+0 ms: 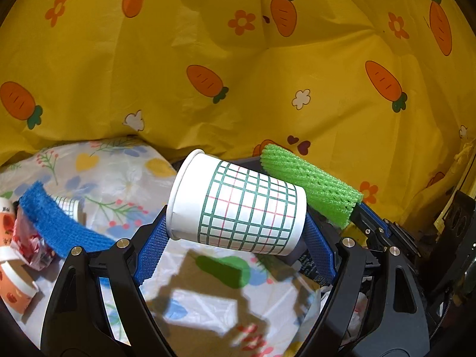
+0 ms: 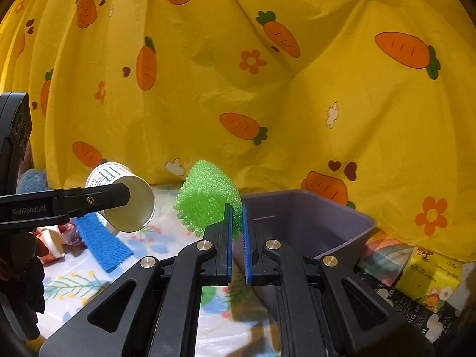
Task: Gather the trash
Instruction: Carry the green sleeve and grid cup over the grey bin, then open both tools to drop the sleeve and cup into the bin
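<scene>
Blue foam net [image 1: 59,226] and orange-printed cups [image 1: 13,285] loose on floral worktop [image 1: 119,178], far left; uncollected. Left tongs [image 1: 235,238] grasp checked paper cup [image 1: 238,205] sideways, end to end, rim against one pad, base against other; thin wall may buckle or cup may pivot out, falling short of bin. Right tongs [image 2: 236,235] clenched on edge of green foam net [image 2: 208,202], held beside grey bin [image 2: 312,223]; shallow pinch on springy mesh may slip. Two tools close together: collision risk at bin mouth.
</scene>
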{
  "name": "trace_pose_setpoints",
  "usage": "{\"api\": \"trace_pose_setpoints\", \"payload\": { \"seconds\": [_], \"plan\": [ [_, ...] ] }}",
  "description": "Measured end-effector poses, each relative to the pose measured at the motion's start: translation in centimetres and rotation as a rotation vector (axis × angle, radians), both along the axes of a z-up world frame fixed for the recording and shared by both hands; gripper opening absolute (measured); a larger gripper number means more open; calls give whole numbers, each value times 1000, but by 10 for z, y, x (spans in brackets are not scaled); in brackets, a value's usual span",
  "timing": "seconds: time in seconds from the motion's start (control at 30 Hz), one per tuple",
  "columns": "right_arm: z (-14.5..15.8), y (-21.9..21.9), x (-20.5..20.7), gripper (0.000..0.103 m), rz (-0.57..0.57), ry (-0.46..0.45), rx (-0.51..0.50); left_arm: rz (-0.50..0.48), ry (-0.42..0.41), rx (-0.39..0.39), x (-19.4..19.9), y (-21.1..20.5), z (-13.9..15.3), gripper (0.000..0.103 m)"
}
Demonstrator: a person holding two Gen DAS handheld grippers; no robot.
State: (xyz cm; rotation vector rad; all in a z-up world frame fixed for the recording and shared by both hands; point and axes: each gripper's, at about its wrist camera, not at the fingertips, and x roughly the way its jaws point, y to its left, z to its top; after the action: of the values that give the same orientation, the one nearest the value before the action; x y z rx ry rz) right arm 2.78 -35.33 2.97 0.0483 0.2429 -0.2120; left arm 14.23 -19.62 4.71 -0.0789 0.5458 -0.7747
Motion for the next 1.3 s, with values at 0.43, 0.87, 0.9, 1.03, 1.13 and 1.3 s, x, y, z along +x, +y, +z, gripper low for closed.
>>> {"api": "trace_pose_setpoints", "payload": {
  "seconds": [0.43, 0.87, 0.9, 1.03, 1.13, 1.3],
  "plan": [
    [-16, -57, 24, 7, -176, 56, 4, -164, 86, 1, 56, -105, -14, 82],
    [-35, -78, 40, 7, -230, 119, 43, -221, 182, -13, 79, -138, -37, 82],
    [-37, -80, 41, 7, -233, 123, 47, -224, 183, -7, 79, -141, -38, 82],
    [-41, -86, 43, 7, -236, 135, 61, -220, 175, 11, 80, -148, -40, 82],
    [-44, -89, 46, 7, -235, 144, 70, -217, 186, 12, 84, -151, -42, 82],
    [-49, -92, 51, 8, -238, 152, 79, -219, 193, 14, 87, -155, -45, 82]
  ]
}}
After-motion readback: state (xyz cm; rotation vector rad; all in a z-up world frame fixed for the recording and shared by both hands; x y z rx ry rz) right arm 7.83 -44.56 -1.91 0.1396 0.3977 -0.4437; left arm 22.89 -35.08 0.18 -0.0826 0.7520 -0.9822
